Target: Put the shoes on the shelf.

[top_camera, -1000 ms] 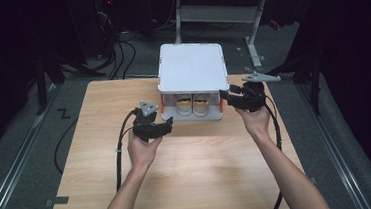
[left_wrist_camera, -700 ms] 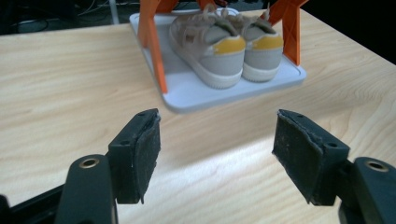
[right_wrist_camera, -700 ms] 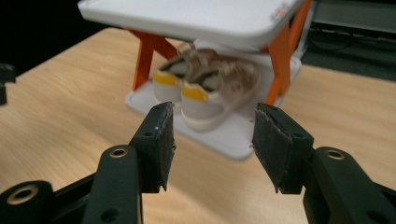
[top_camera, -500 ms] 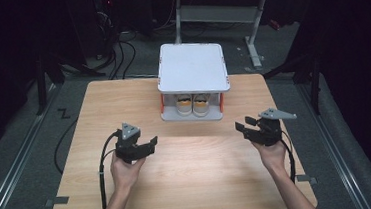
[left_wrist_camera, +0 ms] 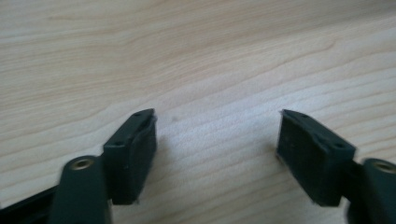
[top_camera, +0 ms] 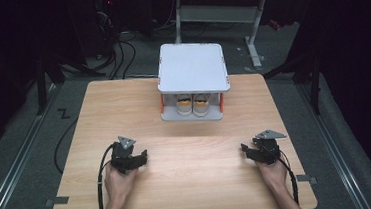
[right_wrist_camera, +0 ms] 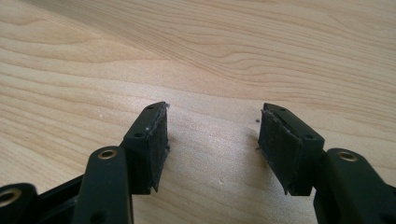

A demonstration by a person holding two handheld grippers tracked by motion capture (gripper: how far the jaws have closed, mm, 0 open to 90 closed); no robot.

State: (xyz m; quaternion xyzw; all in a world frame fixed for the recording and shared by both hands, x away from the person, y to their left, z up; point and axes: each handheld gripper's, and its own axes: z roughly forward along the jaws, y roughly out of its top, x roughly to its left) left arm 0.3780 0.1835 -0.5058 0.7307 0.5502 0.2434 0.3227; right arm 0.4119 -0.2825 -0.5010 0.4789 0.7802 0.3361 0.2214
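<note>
A white two-level rack [top_camera: 192, 68] stands at the far middle of the wooden table [top_camera: 118, 109]. On its lower shelf sits a pair of pale shoes [top_camera: 192, 105] with yellow insides. My left gripper [top_camera: 138, 159] rests low over the near left of the table, well short of the rack. Its jaws have just been opening, and the left gripper view has bare wood between the left gripper [left_wrist_camera: 215, 135] pads. Near the table's right front, my right gripper [top_camera: 247, 152] has likewise just been opening. The right gripper [right_wrist_camera: 212, 135] holds nothing.
The table's near edge runs just behind both hands. Black cables [top_camera: 99, 184] trail from each gripper toward the person. Beyond the table lie floor cables [top_camera: 119, 49] and a desk frame [top_camera: 226, 13].
Both hands drew back from the rack toward the near edge, spread apart and sank close to the tabletop.
</note>
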